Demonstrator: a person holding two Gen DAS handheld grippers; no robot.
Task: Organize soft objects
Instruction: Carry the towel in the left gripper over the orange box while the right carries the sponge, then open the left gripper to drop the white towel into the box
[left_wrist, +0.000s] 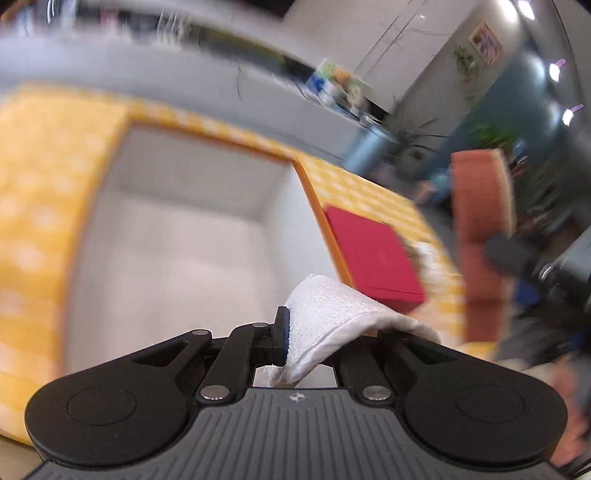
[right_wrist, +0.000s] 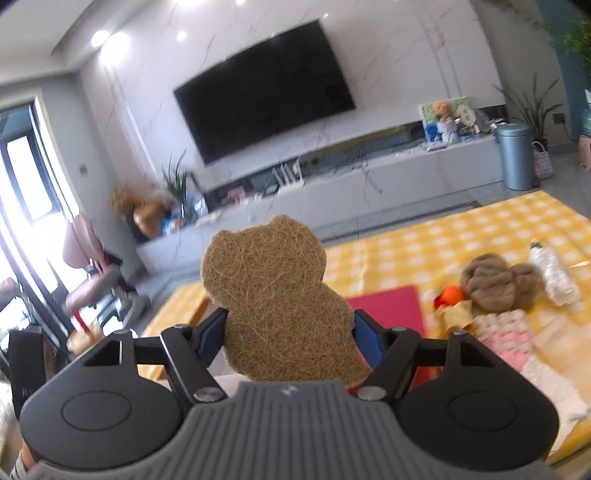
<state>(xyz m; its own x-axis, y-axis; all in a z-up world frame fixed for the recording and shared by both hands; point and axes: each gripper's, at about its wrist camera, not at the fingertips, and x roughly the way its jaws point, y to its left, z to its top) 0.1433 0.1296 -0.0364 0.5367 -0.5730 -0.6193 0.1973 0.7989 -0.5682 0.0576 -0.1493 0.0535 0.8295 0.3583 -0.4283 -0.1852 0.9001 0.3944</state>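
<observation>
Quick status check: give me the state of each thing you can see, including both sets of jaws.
Left gripper: jaws shut on white cloth.
Right gripper: jaws clamped on bear-shaped fibre pad, upright.
Orange-rimmed box: open, looks empty.
Plastic bottle: lying down.

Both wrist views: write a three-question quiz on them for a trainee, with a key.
1. True or false: the left gripper is shut on a white cloth.
2. What does the right gripper hold? A) a red pad B) a brown bear-shaped scrubber C) a plastic bottle
3. Fill in: in the left wrist view, the white box with an orange rim stands on a ______ checked cloth.

Key
1. True: its fingers pinch the cloth's edge.
2. B: the scrubber stands upright between the fingers; the red pad and the bottle lie on the checked cloth.
3. Yellow.
</observation>
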